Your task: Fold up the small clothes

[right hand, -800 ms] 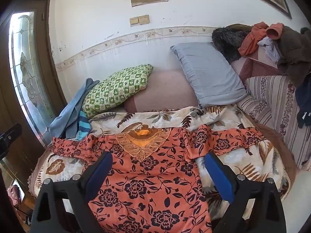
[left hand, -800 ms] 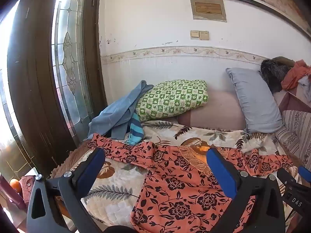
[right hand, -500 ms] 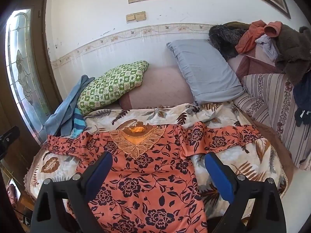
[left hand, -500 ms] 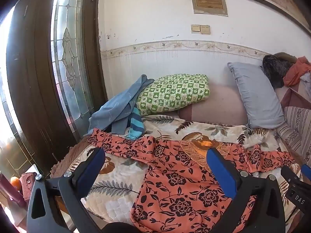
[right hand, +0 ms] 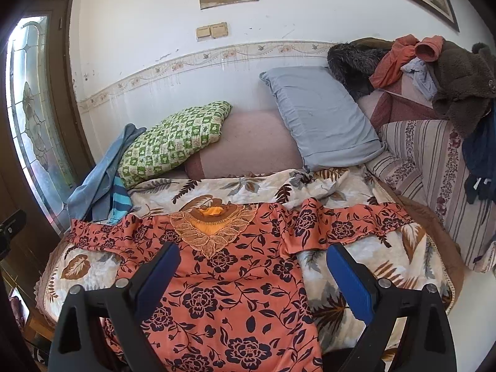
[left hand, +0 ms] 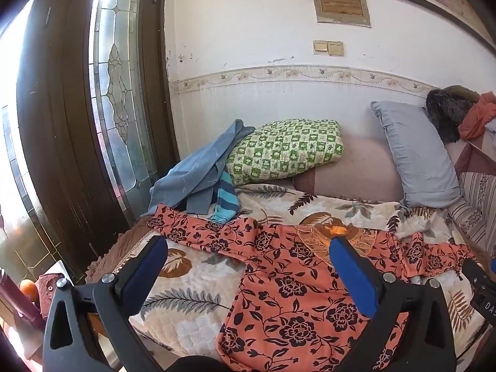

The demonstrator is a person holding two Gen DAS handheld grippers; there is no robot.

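Floral top (right hand: 235, 282) lies spread flat on bed (right hand: 356, 257), unfolded; left tongs (left hand: 248, 266), right tongs (right hand: 252, 266) gape empty above it.

- Left wrist view: above the bed's (left hand: 192, 282) foot, toward its door-side corner, facing the wall.
- Right wrist view: same bed (right hand: 356, 192), further from the door, facing the wall.
- Shared: bed, green pillow (left hand: 285, 150) (right hand: 173, 142).
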